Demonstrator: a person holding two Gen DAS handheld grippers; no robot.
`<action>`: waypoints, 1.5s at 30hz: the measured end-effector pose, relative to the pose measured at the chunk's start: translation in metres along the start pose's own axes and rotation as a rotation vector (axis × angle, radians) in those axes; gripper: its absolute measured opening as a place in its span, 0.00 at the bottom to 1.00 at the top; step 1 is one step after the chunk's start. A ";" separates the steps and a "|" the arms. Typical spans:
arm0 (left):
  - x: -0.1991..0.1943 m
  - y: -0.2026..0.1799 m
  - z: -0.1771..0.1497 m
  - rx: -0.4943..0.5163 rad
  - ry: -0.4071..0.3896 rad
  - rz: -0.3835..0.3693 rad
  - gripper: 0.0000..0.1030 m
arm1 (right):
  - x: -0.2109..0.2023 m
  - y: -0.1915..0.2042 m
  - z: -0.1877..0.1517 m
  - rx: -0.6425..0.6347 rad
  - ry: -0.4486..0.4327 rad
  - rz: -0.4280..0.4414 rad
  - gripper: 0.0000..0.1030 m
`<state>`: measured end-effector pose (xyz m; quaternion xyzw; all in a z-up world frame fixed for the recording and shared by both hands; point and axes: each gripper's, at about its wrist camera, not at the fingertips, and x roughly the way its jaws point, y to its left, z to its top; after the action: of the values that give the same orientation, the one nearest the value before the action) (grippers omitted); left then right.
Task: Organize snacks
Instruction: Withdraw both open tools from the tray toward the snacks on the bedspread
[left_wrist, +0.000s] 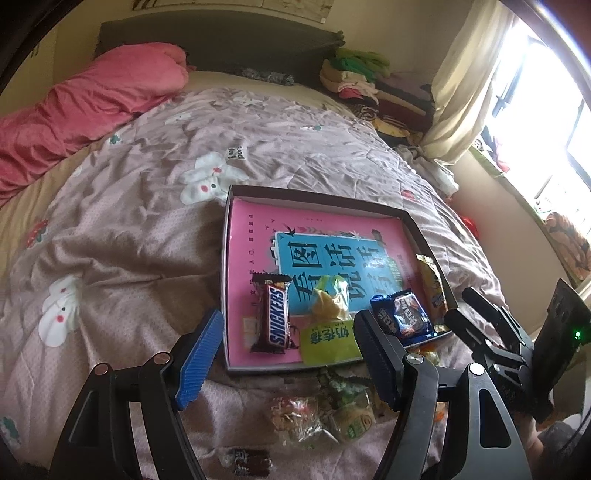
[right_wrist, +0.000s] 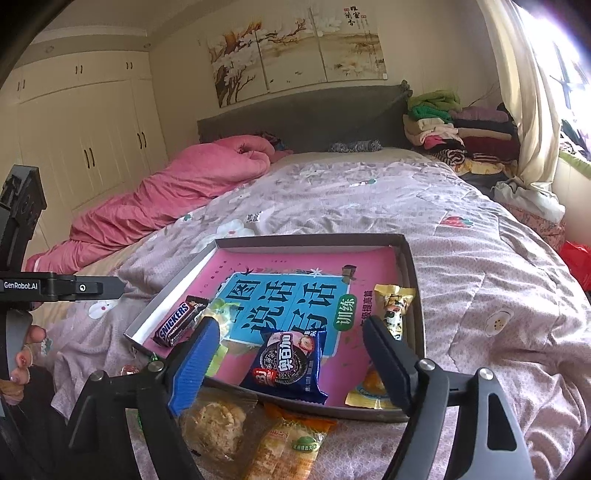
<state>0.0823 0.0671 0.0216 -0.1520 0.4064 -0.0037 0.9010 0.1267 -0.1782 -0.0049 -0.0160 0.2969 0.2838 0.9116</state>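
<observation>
Left gripper (left_wrist: 288, 354): its two fingers stood apart, with nothing squeezed between them. It hung over the near edge of the box.
Right gripper (right_wrist: 291, 363): its fingers were apart too, and they held nothing. The blue cookie pack lay in the gap under them, but the pads did not press on it.
Hand (right_wrist: 20, 360): some fingertips showed at the left edge of the right camera's view, by the handle of the other gripper.
Box (left_wrist: 317, 194): a flat, low box with dark walls lay on the bed. A pink book (left_wrist: 251, 229) with a blue panel covered its floor.
Chocolate bar (left_wrist: 275, 315): it lay inside the box, near the left wall.
Green and yellow pack (left_wrist: 328, 325): it lay just beside the chocolate bar, in the box.
Blue cookie pack (right_wrist: 290, 363): it lay in the box, close to the near wall.
Yellow snack (right_wrist: 393, 308): it lay along the right wall of the box.
Loose snacks (left_wrist: 317, 413): a few wrapped ones sat on the blanket, just outside the near wall.
Blanket (left_wrist: 129, 221): pale pink, with white flowers, and crumpled.
Pink quilt (left_wrist: 85, 107): bunched up far away at the head of the bed.
Folded clothes (right_wrist: 454, 125): piled by the curtain.
</observation>
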 end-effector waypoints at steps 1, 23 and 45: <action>-0.001 0.000 -0.001 0.005 0.000 0.003 0.73 | -0.001 -0.001 0.000 0.001 -0.003 0.000 0.78; -0.015 0.005 -0.019 0.018 0.029 -0.010 0.73 | -0.028 -0.008 -0.002 0.044 -0.045 -0.040 0.85; -0.020 -0.001 -0.050 0.058 0.084 -0.037 0.76 | -0.040 0.037 -0.021 -0.034 0.027 0.079 0.91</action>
<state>0.0323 0.0547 0.0049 -0.1330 0.4404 -0.0386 0.8870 0.0697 -0.1721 0.0050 -0.0237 0.3049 0.3243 0.8952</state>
